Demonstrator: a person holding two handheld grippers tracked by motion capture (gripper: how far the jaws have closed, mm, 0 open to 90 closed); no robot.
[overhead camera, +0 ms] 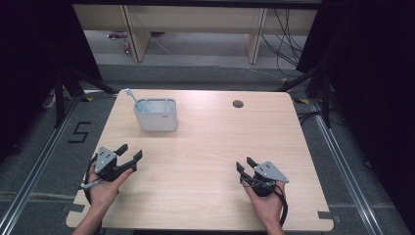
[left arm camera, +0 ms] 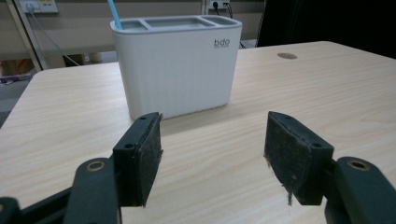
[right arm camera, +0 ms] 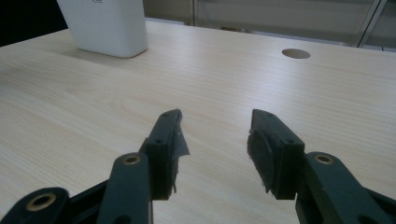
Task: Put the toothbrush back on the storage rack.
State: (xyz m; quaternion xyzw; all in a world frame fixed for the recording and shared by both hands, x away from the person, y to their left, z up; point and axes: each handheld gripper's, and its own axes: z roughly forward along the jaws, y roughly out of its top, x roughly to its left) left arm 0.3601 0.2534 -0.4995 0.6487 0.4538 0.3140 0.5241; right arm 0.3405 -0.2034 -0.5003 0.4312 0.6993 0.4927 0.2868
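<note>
A white holder (overhead camera: pixel 156 114) with several compartments stands on the wooden table (overhead camera: pixel 205 147) at the back left. A light blue toothbrush (overhead camera: pixel 133 98) sticks out of its left compartment, leaning left. In the left gripper view the holder (left arm camera: pixel 177 63) stands straight ahead, the toothbrush handle (left arm camera: pixel 114 14) at its left end. My left gripper (overhead camera: pixel 129 152) is open near the front left of the table, in front of the holder, with nothing between its pads (left arm camera: pixel 150 154). My right gripper (overhead camera: pixel 245 163) is open at the front right, empty, low over the bare wood (right arm camera: pixel 215 126).
A round cable hole (overhead camera: pixel 238 104) sits near the table's back edge, right of centre. Wooden furniture legs and cables stand on the floor beyond the table. Metal rails run along the floor on both sides.
</note>
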